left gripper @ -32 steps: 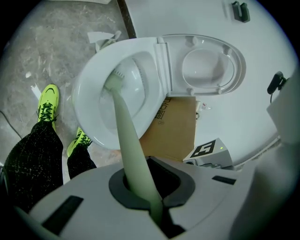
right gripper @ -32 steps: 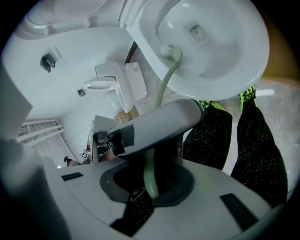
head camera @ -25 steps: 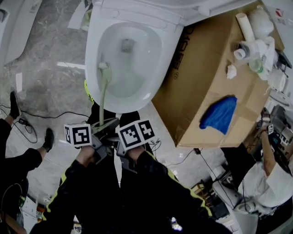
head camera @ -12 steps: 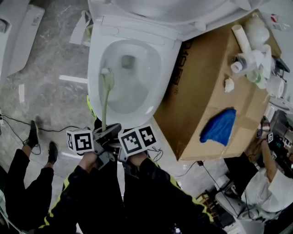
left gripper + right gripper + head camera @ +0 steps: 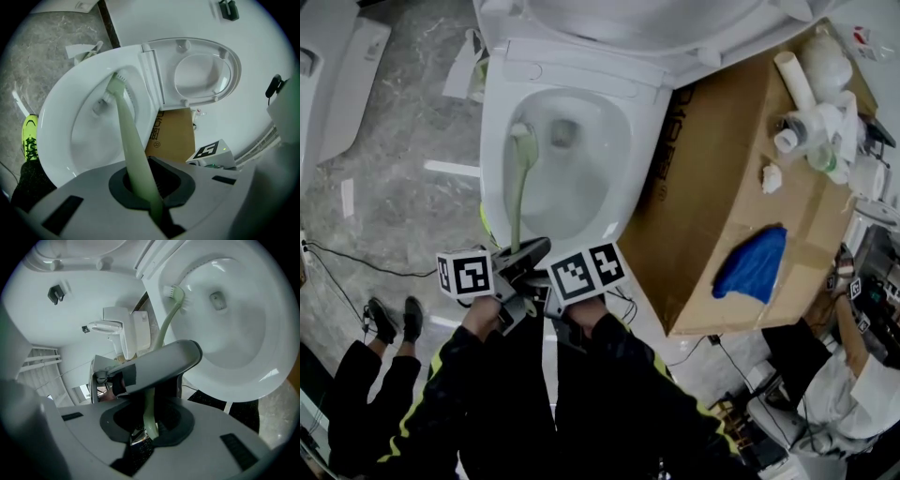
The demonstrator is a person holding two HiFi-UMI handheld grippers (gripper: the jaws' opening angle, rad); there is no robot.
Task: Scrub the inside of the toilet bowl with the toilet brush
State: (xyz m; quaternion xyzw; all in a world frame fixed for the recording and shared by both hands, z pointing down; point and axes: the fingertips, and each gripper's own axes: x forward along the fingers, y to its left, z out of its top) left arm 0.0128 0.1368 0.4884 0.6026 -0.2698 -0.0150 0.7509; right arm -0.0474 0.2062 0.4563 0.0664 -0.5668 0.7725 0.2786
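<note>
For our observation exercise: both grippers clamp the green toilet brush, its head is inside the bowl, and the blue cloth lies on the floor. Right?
No: the head view shows the blue cloth on the cardboard box, not the floor. Left gripper and right gripper do clamp the toilet brush, its head inside the toilet bowl.

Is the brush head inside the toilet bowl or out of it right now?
Inside. The head of the toilet brush sits below the rim of the toilet bowl, at its inner wall, in all three views.
</note>
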